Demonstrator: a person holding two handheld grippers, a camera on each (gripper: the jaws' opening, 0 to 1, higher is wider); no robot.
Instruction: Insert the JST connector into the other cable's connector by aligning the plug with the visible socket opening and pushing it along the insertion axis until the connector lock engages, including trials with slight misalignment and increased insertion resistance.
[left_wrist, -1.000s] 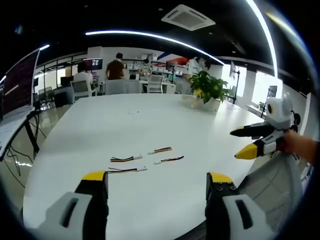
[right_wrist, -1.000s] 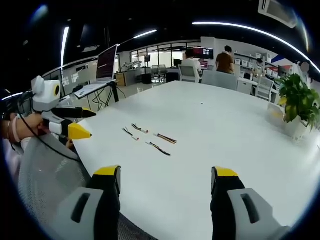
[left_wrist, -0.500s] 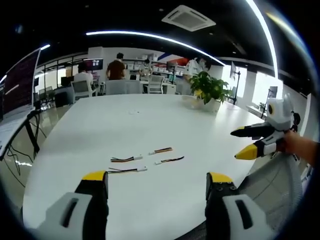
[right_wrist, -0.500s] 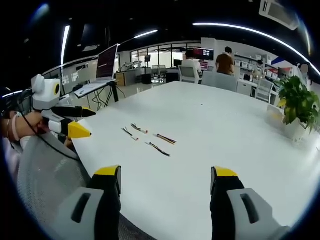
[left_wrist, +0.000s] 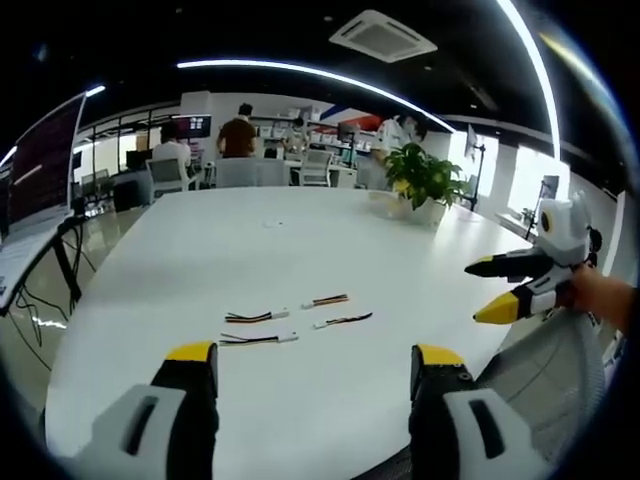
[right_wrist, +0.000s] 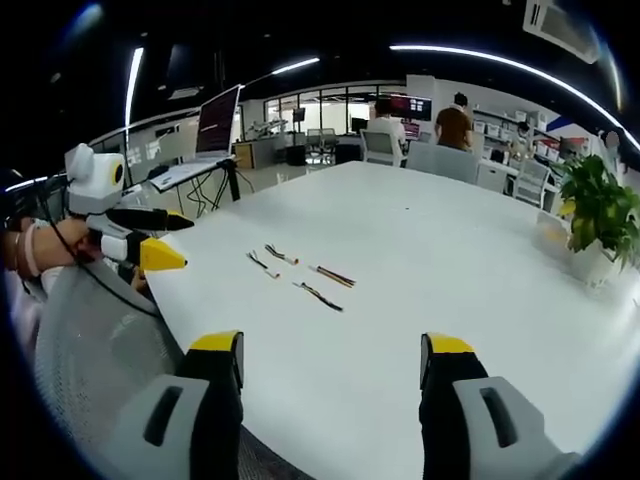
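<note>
Here, in the left gripper view, the left gripper (left_wrist: 312, 365) rises from the lower edge with its two yellow-tipped jaws set wide apart and nothing between them; it hangs over the near edge of the white table (left_wrist: 300, 230). In the right gripper view, the right gripper (right_wrist: 330, 355) stands likewise, jaws spread wide and holding nothing, above the table's near edge.

Beyond the jaws, four short cable pieces lie flat on the tabletop, apart from both grippers. In the left gripper view, the nearest cable (left_wrist: 258, 339) lies just ahead of the left jaw, a second cable (left_wrist: 256, 317) just behind it, a third cable (left_wrist: 342, 320) to the right, and a fourth cable (left_wrist: 327, 299) slightly farther. Each ends in a small white connector; which is plug and which is socket is too small to tell. In the right gripper view the same group appears as thin wires (right_wrist: 300, 278) near mid-table.

To the side, a mesh chair back (left_wrist: 545, 370) stands at the table's edge below the right gripper, which enters the left gripper view from the right, held in a hand (left_wrist: 605, 298), its jaws parted. Nothing lies between either gripper and the cables.

Farther off, a potted plant (left_wrist: 423, 180) sits on the far part of the table. Behind it, people sit and stand among desks and chairs.
</note>
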